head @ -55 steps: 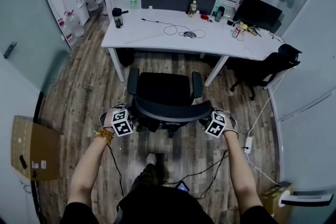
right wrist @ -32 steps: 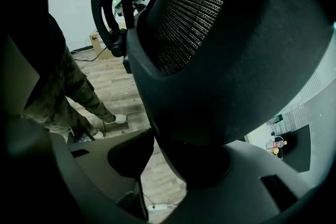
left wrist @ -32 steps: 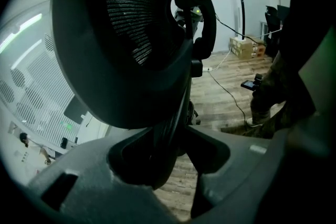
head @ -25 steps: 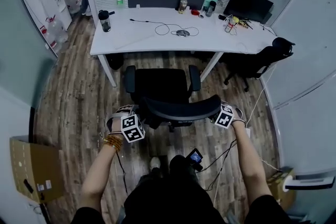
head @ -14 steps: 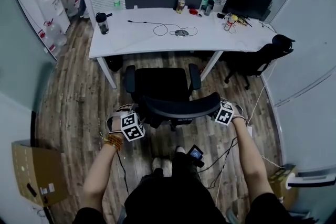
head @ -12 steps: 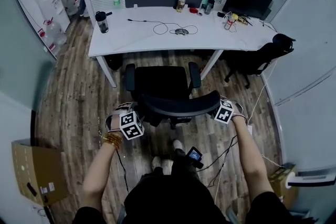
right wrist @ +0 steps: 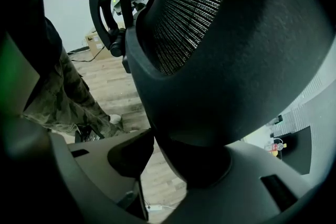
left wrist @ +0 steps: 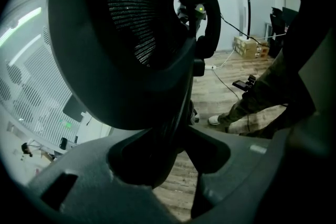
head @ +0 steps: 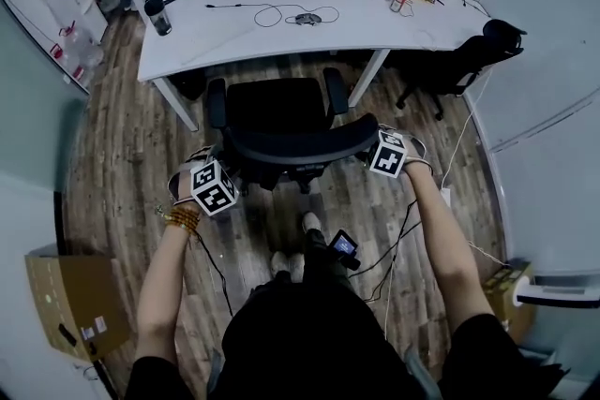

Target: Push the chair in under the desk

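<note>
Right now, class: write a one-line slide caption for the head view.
The left gripper and right gripper clamp the back of the chair, its seat not yet under the desk.

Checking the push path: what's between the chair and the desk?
Only a narrow strip of bare wooden floor separates chair from desk, in the head view.

Black chair (head: 277,108) sits just in front of the white bench (head: 234,37), left gripper (head: 223,181) and right gripper (head: 375,153) at either end of its backrest (head: 295,147).

Black mesh chair (head: 277,108), matt white desk (head: 234,33), wood-plank floor (head: 127,150).
</note>
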### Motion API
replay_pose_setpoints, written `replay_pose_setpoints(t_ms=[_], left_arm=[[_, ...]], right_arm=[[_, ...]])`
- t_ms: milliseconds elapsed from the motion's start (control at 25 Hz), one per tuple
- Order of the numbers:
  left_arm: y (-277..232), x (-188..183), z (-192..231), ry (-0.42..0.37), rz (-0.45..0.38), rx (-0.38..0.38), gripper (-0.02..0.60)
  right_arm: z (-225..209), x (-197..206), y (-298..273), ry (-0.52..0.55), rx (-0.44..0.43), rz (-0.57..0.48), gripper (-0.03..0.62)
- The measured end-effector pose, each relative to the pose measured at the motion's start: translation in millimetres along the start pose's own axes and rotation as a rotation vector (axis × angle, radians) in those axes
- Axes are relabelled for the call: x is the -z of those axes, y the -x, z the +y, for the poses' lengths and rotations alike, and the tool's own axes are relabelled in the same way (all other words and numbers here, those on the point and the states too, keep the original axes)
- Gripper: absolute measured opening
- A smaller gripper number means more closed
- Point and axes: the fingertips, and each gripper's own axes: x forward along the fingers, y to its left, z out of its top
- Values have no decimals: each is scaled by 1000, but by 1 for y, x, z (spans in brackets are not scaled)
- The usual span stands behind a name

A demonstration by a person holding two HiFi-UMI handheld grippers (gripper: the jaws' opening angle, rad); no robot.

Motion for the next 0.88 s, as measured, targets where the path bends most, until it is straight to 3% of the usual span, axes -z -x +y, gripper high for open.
replay_pose_setpoints(t_ms=[880], left_arm=[[-28,-1,56,44,48,7,202]], right_arm=[[-60,-10,-22,16,26,-24,190]])
